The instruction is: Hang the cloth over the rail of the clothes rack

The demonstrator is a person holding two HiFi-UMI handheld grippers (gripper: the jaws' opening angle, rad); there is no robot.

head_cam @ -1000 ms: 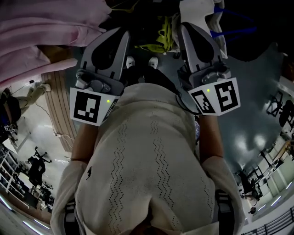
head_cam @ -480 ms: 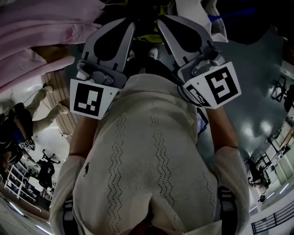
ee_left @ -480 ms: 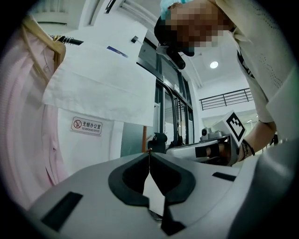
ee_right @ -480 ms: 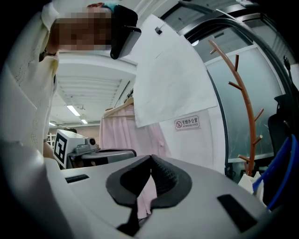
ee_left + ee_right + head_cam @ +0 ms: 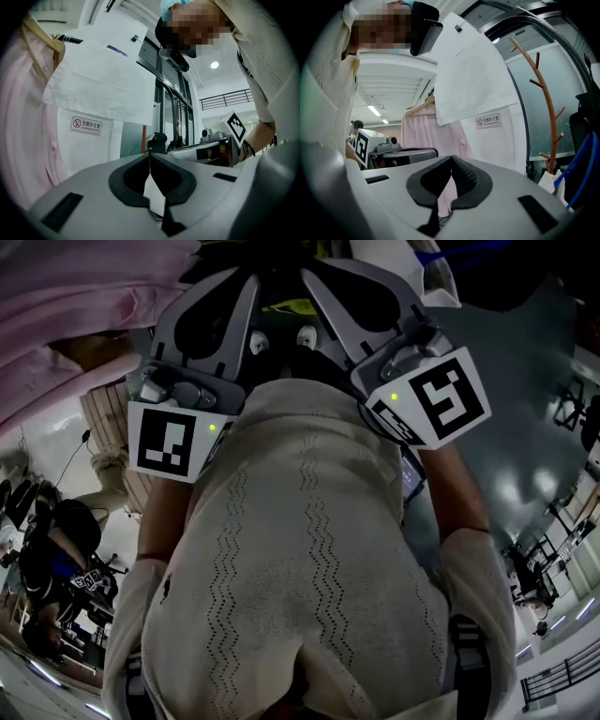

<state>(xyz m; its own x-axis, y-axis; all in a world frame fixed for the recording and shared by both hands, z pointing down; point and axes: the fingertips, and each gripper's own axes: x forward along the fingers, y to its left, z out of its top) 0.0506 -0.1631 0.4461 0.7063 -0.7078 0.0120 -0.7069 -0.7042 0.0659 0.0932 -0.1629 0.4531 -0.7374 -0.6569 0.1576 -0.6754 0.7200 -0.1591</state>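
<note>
- The left gripper (image 5: 150, 159) is held up at the person's chest, jaws pressed together on nothing.
- The right gripper (image 5: 452, 161) is closed too, and empty.
- The white cloth (image 5: 98, 84) hangs draped high up, just beside the pink garments (image 5: 28, 122).

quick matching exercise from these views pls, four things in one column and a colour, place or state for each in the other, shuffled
Things:
1. hanging shirt
2. coat stand
3. no-smoking sign
4. right tool

Matches:
a. jaws together, nothing between them
b. pink
c. on the white wall
d. brown

Pairs: 1-b, 2-d, 3-c, 4-a
</note>
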